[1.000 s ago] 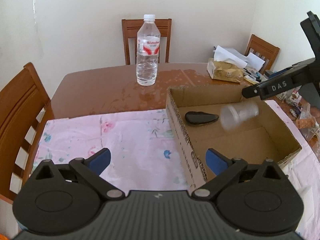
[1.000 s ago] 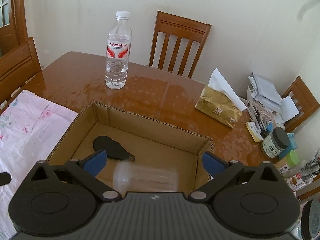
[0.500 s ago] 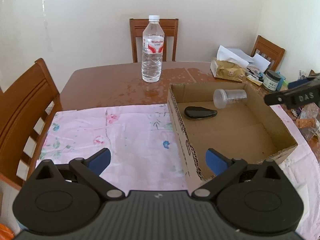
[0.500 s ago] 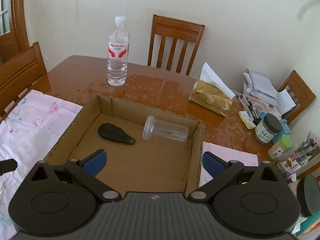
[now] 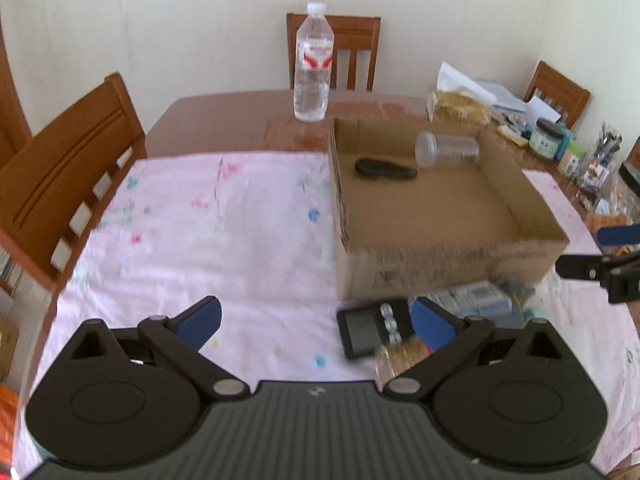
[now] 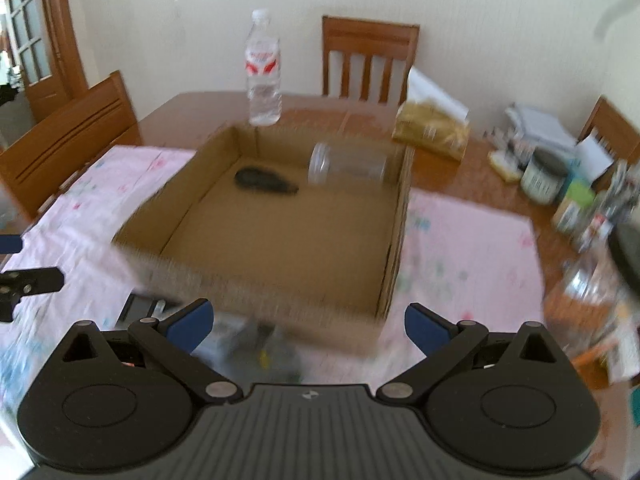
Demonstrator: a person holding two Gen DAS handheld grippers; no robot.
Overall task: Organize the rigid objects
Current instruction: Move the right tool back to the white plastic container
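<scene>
Standing open on the bench (image 5: pixel 224 120), the cardboard box (image 5: pixel 436 216) serves as the reference for all positions below. Left of the box, a pink floral cloth (image 5: pixel 208 232) covers the near part of the bench, and a wooden chair (image 5: pixel 68 172) stands at the bench's left edge. Left of the box's near corner, the left gripper (image 5: pixel 316 318) hangs above the cloth, its blue-padded fingers (image 5: pixel 200 318) spread wide with nothing between them. Behind the box's far left corner, a water bottle (image 5: pixel 313 64) stands upright on bare wood, apart from the box.

Inside the box, a flat black object (image 5: pixel 384 169) lies on the floor near the far wall; just right of it a clear plastic jar (image 5: pixel 446 149) lies on its side against the far wall. Whether the two touch cannot be told.

Against the box's near wall, outside it, lie a black device with a screen (image 5: pixel 366 334), a blurred pale item and a small jar of tan contents; their details are too smeared to identify.

In the right wrist view the right gripper (image 6: pixel 306 322) hovers at the box's near wall, fingers (image 6: pixel 426 324) wide apart and empty; this view is heavily motion-blurred. Behind the box's far right corner a yellowish tissue pack (image 6: pixel 432 132) rests on the wood. Right of the box, more pink cloth, then a dark-lidded jar (image 6: pixel 542 176) among clutter.
</scene>
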